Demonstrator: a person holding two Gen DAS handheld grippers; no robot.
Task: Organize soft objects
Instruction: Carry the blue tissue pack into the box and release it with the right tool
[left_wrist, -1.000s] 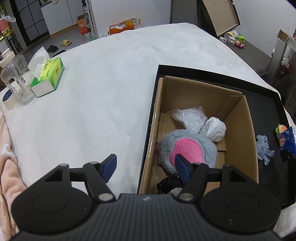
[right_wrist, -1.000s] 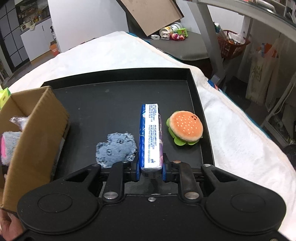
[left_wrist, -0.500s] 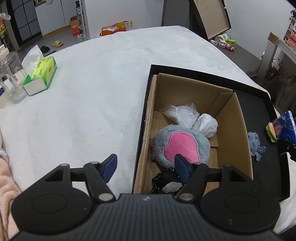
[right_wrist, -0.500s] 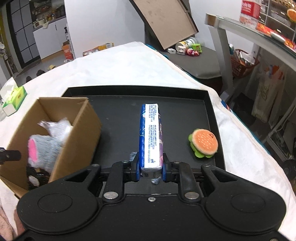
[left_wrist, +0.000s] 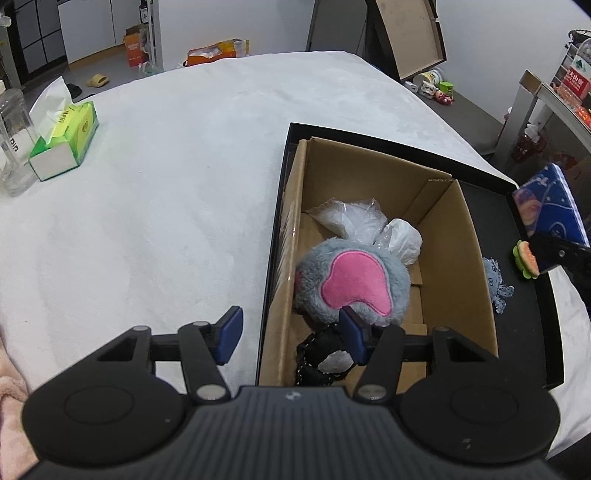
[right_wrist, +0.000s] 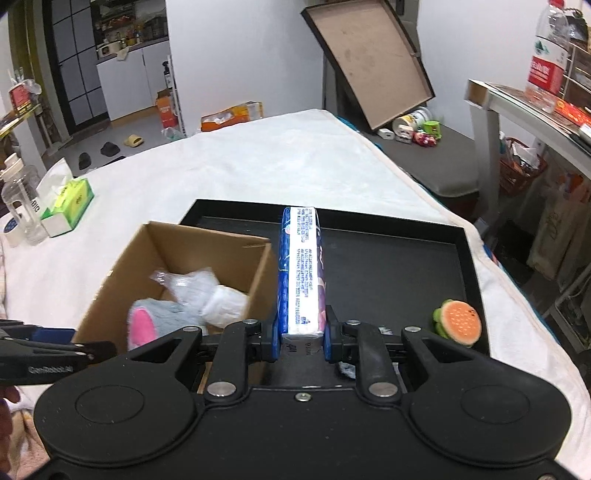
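Observation:
My right gripper (right_wrist: 299, 338) is shut on a blue tissue pack (right_wrist: 301, 271) and holds it in the air above the black tray (right_wrist: 406, 266), beside the right wall of the cardboard box (right_wrist: 110, 275). The pack also shows in the left wrist view (left_wrist: 550, 203). The box (left_wrist: 476, 266) holds a grey-and-pink plush (left_wrist: 354, 282), white plastic bags (left_wrist: 373, 225) and a black item (left_wrist: 325, 360). My left gripper (left_wrist: 291, 330) is open and empty, straddling the box's near left wall. A burger toy (right_wrist: 458, 321) and a blue fabric octopus (left_wrist: 496, 282) lie on the tray.
A green tissue box (left_wrist: 64, 142) and a clear jar (left_wrist: 13, 140) stand at the far left of the white-covered table (left_wrist: 166, 206). A pink cloth (left_wrist: 11, 391) lies at the near left edge. A shelf and bags stand off the table's right side.
My right gripper has lifted the tissue pack off the tray and carried it up and left toward the box. The left gripper has stayed open by the box.

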